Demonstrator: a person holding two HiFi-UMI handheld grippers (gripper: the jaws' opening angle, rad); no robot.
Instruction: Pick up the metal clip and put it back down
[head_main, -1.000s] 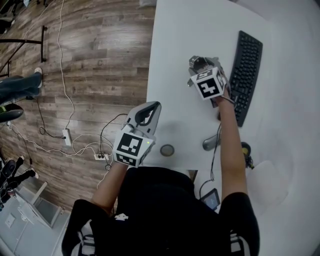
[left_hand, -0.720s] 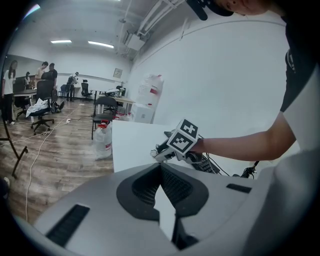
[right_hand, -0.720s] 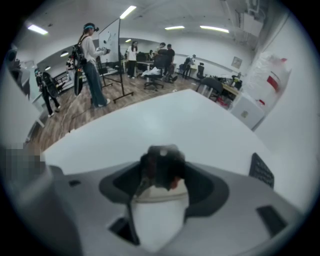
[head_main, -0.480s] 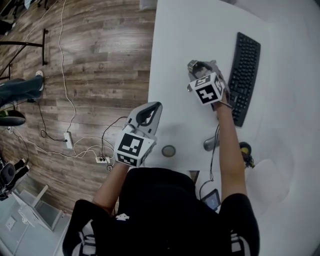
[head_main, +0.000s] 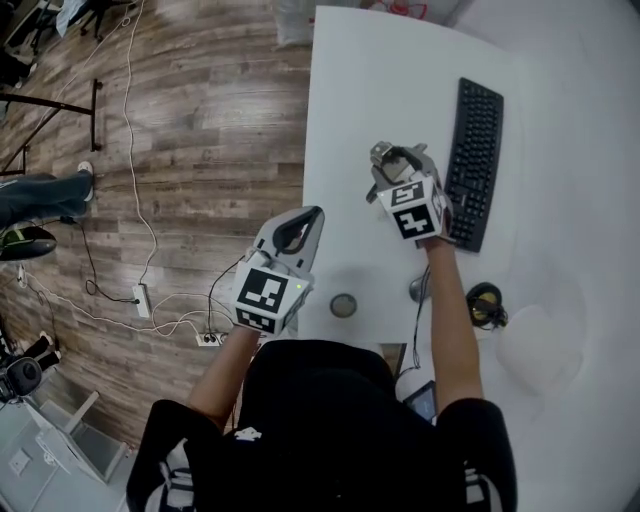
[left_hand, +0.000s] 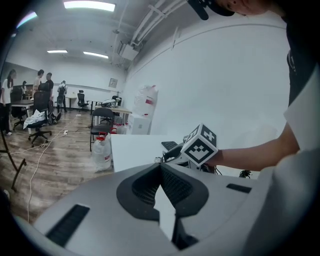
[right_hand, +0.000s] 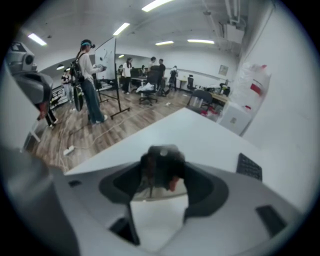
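Observation:
My right gripper (head_main: 392, 158) is over the middle of the white table (head_main: 365, 80), just left of the keyboard. Its jaws are shut on the metal clip (right_hand: 161, 166), a dark clip with a small shiny part on top and a reddish bit at its lower right. In the head view the clip (head_main: 396, 156) is mostly hidden between the jaws. My left gripper (head_main: 299, 226) hangs at the table's left edge, near the person's body. Its jaws (left_hand: 161, 169) are closed with nothing in them.
A black keyboard (head_main: 473, 165) lies to the right of my right gripper. A small round disc (head_main: 343, 305), a grey rounded object (head_main: 418, 290) and a coiled black cable (head_main: 485, 303) sit near the table's front edge. Wooden floor with cables lies to the left.
My right gripper, still holding the clip, has drawn back a little toward the person along the keyboard. The head view has shifted. The left gripper has stayed in place.

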